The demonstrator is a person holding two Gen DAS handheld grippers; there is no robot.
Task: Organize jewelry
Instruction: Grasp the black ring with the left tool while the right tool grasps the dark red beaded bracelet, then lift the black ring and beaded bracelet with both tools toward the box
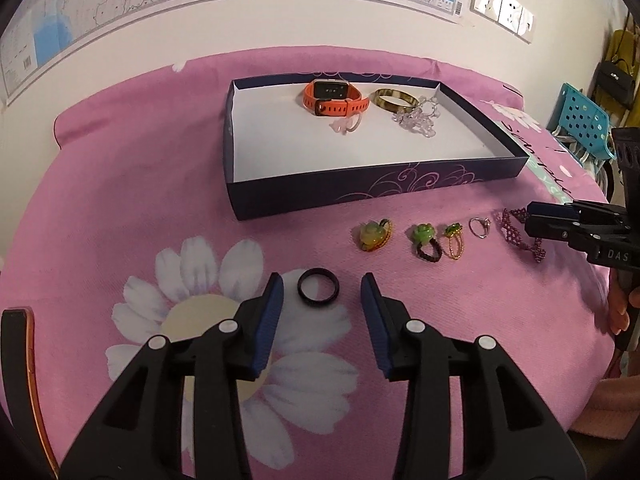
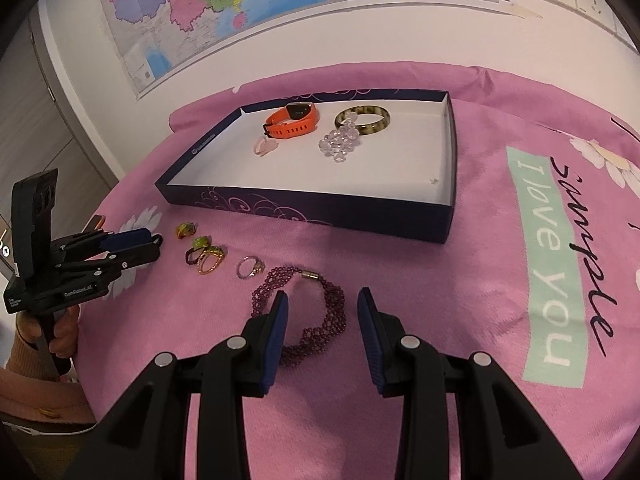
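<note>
Two grippers, both spread wide: left gripper point(image 1: 322, 290) around a plain black ring point(image 1: 319, 287) on the pink flowered cloth point(image 1: 132, 208), right gripper point(image 2: 322, 304) straddling a purple beaded bracelet point(image 2: 320, 322). Beyond, four more rings; then a navy shallow box point(image 2: 450, 184) with orange watch point(image 2: 294, 120), bangle.

Purple beaded bracelet point(image 2: 320, 320): its near-left arc is hidden behind the right gripper's point(image 2: 322, 300) left finger; in the left wrist view its right end is covered by that gripper. Wall map point(image 1: 120, 8): cut off by the top edge, lettering too small to read. Small pale-pink ring point(image 1: 346, 126) in the dark blue box point(image 1: 360, 196): form too blurred to tell.
</note>
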